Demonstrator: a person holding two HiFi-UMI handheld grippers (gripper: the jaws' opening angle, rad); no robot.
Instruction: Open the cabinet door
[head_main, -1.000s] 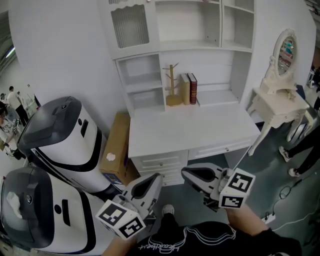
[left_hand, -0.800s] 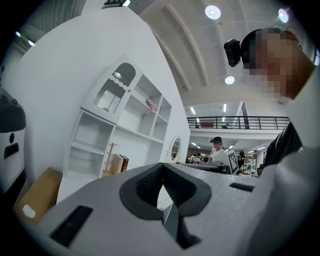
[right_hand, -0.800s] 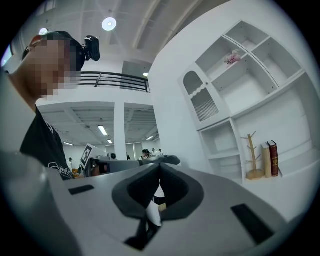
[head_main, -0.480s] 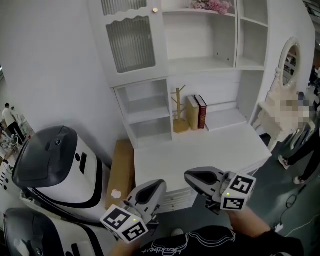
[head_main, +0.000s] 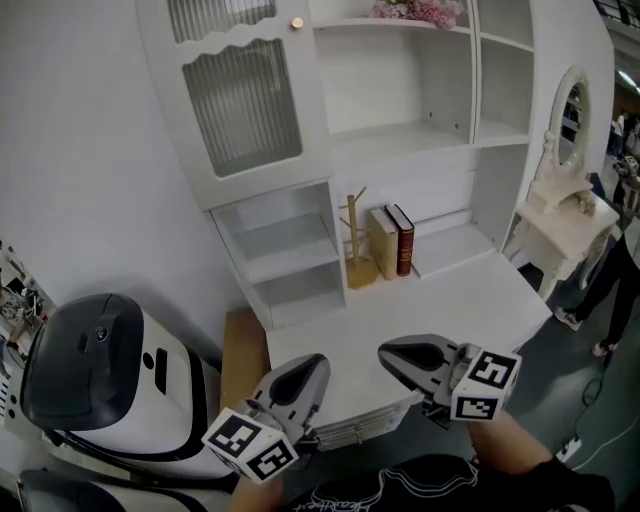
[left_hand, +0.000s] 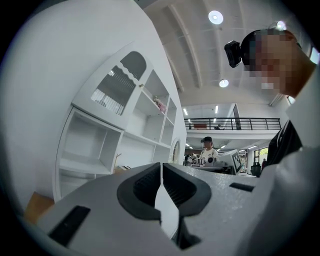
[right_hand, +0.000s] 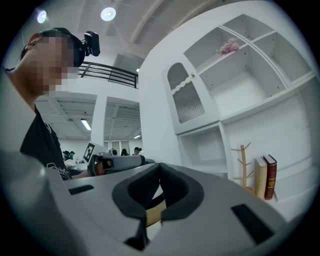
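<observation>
The white cabinet's ribbed-glass door (head_main: 240, 95) stands shut at the upper left of the hutch, with a small gold knob (head_main: 297, 22) at its top right corner. My left gripper (head_main: 316, 362) and right gripper (head_main: 386, 350) hover side by side over the desk's front edge, well below the door and apart from it. Both point level at the hutch, shut and empty. The left gripper view shows its jaws (left_hand: 161, 170) closed, the door (left_hand: 117, 85) far off to the left. In the right gripper view the jaws (right_hand: 159, 170) meet, with door (right_hand: 187, 102) and knob (right_hand: 192, 75) ahead.
On the white desk top (head_main: 470, 290) stand a wooden peg tree (head_main: 353, 245) and two books (head_main: 393, 242). Open shelves (head_main: 285, 260) sit below the door. A white-and-black machine (head_main: 110, 375) and a cardboard box (head_main: 243, 350) stand at left, a mirror vanity (head_main: 565, 220) at right.
Both grippers have come closer to the desk and hutch, side by side. The cabinet door has come fully into view and looks larger. The jaws have stayed shut.
</observation>
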